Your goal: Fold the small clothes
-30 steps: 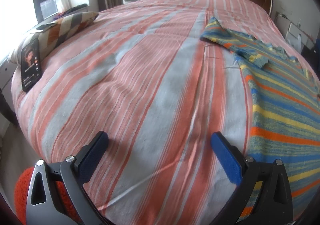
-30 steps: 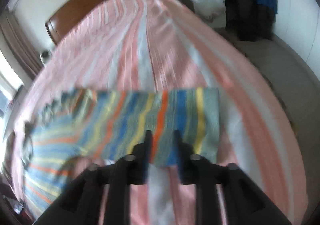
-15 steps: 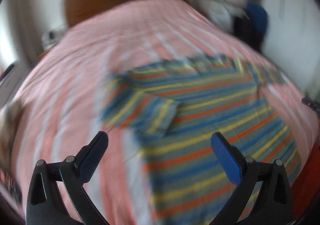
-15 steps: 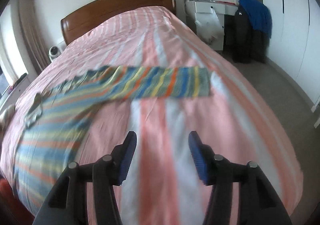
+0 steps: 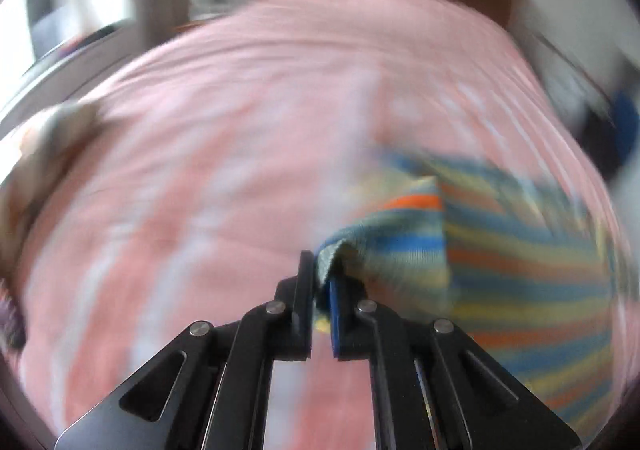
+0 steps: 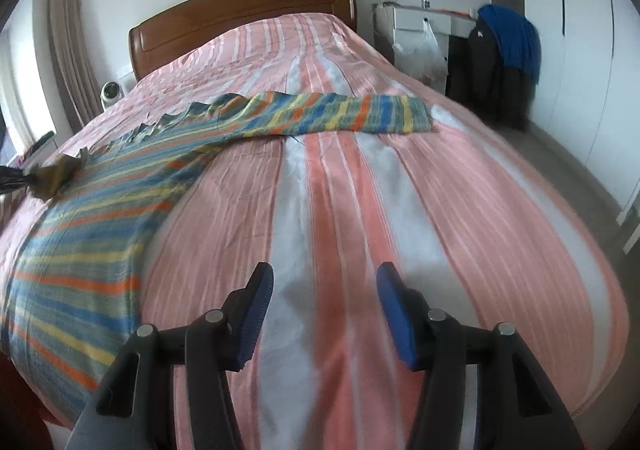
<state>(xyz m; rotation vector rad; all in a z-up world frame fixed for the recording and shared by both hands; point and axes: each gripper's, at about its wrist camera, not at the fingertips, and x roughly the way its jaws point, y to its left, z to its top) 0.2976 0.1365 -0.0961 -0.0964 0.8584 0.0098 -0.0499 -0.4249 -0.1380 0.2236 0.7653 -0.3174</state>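
A small knit sweater point(image 6: 120, 186) with blue, yellow, orange and green stripes lies spread on the bed, one sleeve point(image 6: 360, 114) stretched to the right. In the blurred left wrist view my left gripper point(image 5: 320, 282) is shut on the cuff of the other sleeve point(image 5: 400, 234) and lifts it off the bedspread. That gripper shows at the far left edge of the right wrist view point(image 6: 12, 178). My right gripper point(image 6: 324, 310) is open and empty above bare bedspread, to the right of the sweater's body.
The bed has a pink and white striped cover point(image 6: 400, 210) and a wooden headboard point(image 6: 240, 14). A white cabinet point(image 6: 416, 30) and dark and blue clothes on a chair point(image 6: 504, 62) stand to its right. A small white device point(image 6: 110, 92) sits by the curtain.
My left gripper swung over to the sweater and closed on the left sleeve cuff. My right gripper let go of the right sleeve, opened and drew back toward the foot of the bed.
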